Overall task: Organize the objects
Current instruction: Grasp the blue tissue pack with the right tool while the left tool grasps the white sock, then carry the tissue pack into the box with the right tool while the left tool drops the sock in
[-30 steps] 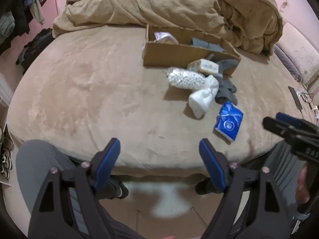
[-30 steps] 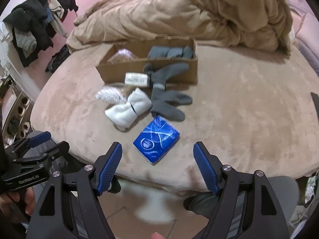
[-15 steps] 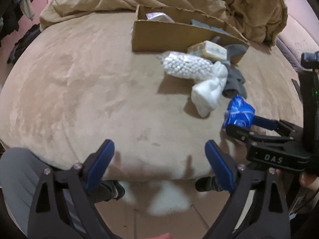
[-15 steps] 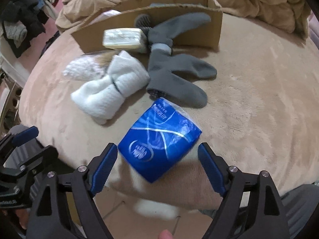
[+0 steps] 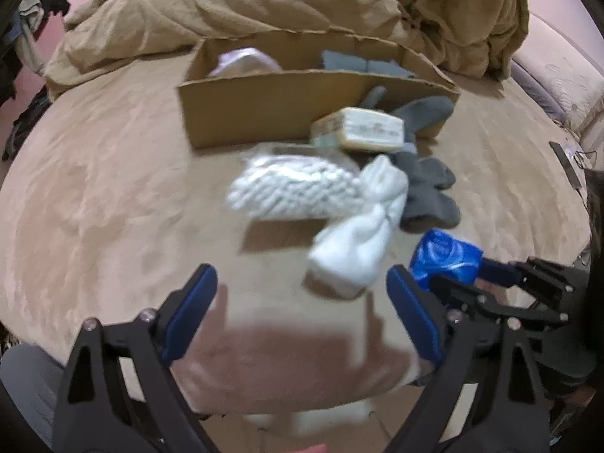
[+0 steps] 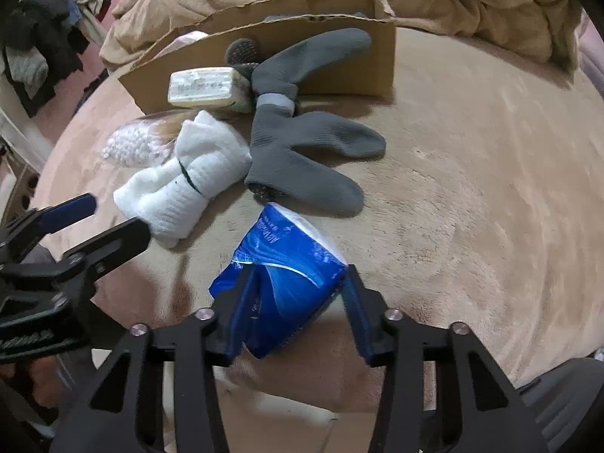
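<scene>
A blue tissue pack (image 6: 281, 275) lies near the bed's front edge, tilted up; my right gripper (image 6: 298, 313) is shut on it, fingers pressing its sides. It also shows in the left wrist view (image 5: 445, 260). My left gripper (image 5: 302, 317) is open and empty, just short of the white sock bundle (image 5: 358, 241), which also shows in the right wrist view (image 6: 181, 185). Behind lie a bag of white beads (image 5: 290, 188), grey socks (image 6: 302, 154), a pale soap-like packet (image 6: 204, 87) and the open cardboard box (image 5: 271, 109).
The box holds a pale bag (image 5: 245, 62) and grey folded cloth (image 5: 362, 64). A crumpled brown duvet (image 5: 283, 0) lies behind it. Clothes hang at the left (image 6: 45, 37). A dark phone-like item (image 5: 566, 166) lies at the bed's right edge.
My right gripper moved forward and closed on the blue tissue pack, tilting it up. My left gripper advanced toward the white sock bundle, still open.
</scene>
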Demonstrator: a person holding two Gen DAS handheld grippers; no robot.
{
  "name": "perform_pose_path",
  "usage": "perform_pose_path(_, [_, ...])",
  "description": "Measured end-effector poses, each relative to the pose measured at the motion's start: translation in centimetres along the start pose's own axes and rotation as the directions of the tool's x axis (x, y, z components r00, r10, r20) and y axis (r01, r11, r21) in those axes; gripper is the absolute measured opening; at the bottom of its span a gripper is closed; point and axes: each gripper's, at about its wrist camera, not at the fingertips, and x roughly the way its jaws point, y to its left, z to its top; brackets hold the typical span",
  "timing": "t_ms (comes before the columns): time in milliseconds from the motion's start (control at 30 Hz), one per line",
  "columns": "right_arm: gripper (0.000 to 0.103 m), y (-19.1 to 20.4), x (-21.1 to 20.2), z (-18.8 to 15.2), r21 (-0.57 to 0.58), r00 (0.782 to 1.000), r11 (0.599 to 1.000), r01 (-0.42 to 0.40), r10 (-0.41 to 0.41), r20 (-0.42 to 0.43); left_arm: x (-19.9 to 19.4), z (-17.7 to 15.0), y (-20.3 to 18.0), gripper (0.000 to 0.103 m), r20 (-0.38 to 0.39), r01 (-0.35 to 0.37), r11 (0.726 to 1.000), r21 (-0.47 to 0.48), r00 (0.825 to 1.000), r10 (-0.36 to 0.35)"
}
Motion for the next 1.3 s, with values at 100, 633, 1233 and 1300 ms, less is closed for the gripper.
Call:
perform_pose_path(100, [0.033, -0.7, -0.2, -0.1, 0.029, 0.999, 0.999, -0.046, 0.045, 0.006, 0.3, 0.3, -1.0, 0.092, 0.001, 0.039, 0.999, 0.031, 0.999, -0.039])
perform_pose_path(633, [0.019, -1.7, -3.0, -0.5, 0.052, 0.997, 0.997, -0.056, 0.053, 0.06, 0.7, 0.0, -0.8, 0.026, 0.038, 0.062, 0.998, -0.013, 0.997, -0.061])
perform_pose_path(1233, [0.017, -1.6, -8.9, 0.5, 0.066, 0.984, 0.998, -0.011, -0.001, 0.176, -8.4, -0.5, -0.5, 0.022, 0.146, 0.152, 0.988, -0.04, 0.979, -0.145])
perform_pose_path(1300, [0.017, -1.3, -9.6, 0.8, 0.061, 0.983, 0.998, -0.011, -0.001, 0.186, -9.5, -0.2, 0.0, 0.022, 0.164, 0.14, 0.989, -0.045, 0.978, -0.131])
